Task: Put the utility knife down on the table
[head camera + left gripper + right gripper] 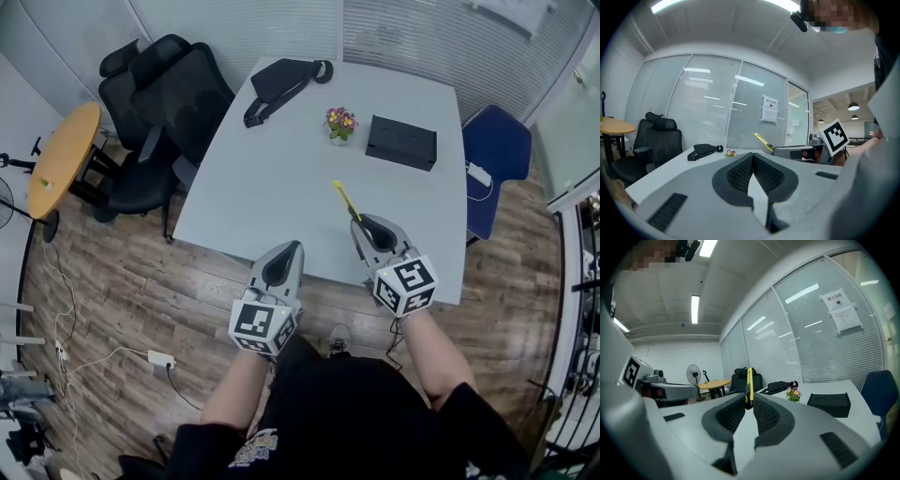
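A slim yellow utility knife (346, 200) sticks out forward from my right gripper (359, 220), whose jaws are shut on its rear end. It hangs above the near right part of the white table (281, 169). In the right gripper view the knife (749, 385) stands upright between the jaw tips. The left gripper view shows the knife (762, 140) at the right, held by the other gripper. My left gripper (292, 246) is shut with nothing in it, at the table's near edge.
On the table's far part lie a black waist bag (281, 82), a small pot of flowers (340, 123) and a black box (401, 142). Black office chairs (159, 103) stand at the left, a blue chair (497, 150) at the right, a round wooden table (61, 155) further left.
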Tool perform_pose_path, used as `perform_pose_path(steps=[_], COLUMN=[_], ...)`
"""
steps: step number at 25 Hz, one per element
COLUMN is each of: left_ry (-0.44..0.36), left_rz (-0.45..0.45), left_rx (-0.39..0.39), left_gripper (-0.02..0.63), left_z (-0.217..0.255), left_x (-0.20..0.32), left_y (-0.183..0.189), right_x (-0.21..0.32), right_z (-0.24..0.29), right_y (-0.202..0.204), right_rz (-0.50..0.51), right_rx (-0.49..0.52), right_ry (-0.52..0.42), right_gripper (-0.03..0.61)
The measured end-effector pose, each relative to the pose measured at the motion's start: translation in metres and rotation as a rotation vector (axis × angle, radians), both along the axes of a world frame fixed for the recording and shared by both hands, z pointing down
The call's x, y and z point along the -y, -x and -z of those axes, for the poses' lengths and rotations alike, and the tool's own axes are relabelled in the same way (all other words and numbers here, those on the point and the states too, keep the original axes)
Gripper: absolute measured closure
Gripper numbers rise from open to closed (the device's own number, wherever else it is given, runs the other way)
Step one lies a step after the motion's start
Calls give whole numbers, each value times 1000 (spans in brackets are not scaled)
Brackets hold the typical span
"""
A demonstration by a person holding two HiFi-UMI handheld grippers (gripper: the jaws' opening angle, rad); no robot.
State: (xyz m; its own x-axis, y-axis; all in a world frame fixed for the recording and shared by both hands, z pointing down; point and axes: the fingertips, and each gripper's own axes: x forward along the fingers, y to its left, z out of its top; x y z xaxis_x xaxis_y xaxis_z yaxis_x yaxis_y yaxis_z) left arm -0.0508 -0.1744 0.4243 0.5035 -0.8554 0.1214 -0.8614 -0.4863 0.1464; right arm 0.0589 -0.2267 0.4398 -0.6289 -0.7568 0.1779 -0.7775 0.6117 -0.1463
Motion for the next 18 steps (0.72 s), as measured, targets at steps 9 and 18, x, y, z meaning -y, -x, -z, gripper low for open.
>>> perform_pose_path(steps=[9, 18], left_ry=[20, 50], left_rz=[-126, -246], left_rx=[7, 5], left_gripper=[607, 607], left_z=[-10, -25], left_x=[42, 88], left_y=[17, 39], right_x=[39, 82], right_z=[-19, -52], right_y=[15, 35], right_rz=[-109, -217], right_rx=[-19, -41], right_ry=[34, 96], right_gripper=[522, 522])
